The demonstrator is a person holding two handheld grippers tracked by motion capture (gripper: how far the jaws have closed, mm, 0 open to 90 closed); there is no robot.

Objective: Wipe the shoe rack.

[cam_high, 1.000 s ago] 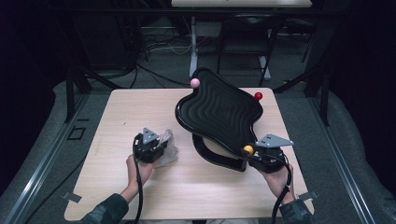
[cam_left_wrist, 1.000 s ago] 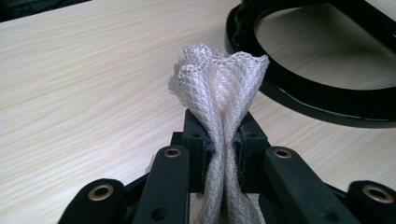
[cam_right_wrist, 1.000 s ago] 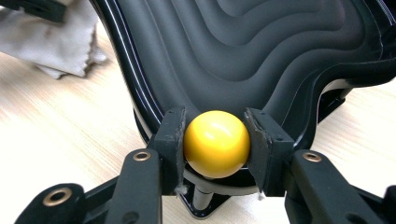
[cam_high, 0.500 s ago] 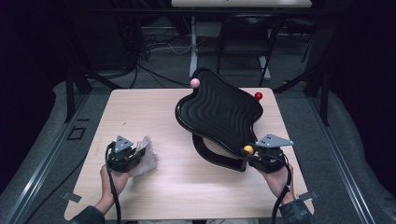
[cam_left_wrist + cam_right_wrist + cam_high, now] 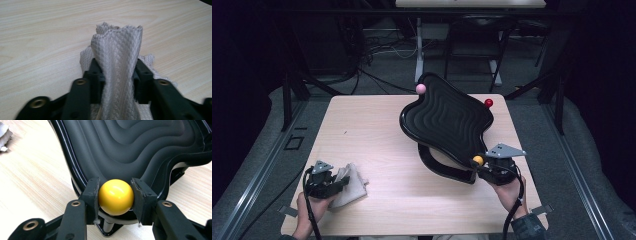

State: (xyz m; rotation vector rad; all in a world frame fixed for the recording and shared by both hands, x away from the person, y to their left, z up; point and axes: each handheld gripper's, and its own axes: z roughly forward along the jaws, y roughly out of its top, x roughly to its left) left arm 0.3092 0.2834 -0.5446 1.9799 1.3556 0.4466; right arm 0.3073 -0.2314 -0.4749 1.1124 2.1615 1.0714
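The right gripper (image 5: 115, 195) clamps the yellow ball (image 5: 116, 196) of the black tray (image 5: 447, 122); the left gripper (image 5: 115, 75), its jaws just opening, is letting go of the cloth (image 5: 117, 65) at the table's (image 5: 377, 125) near corner, apparently finished with.

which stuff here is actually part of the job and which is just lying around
In the job:
- grey cloth, between the left gripper jaws, which have just been opening
- yellow ball, clamped by the right gripper
- black wavy tray

Just there:
- pink ball
- red ball
- cables on the floor
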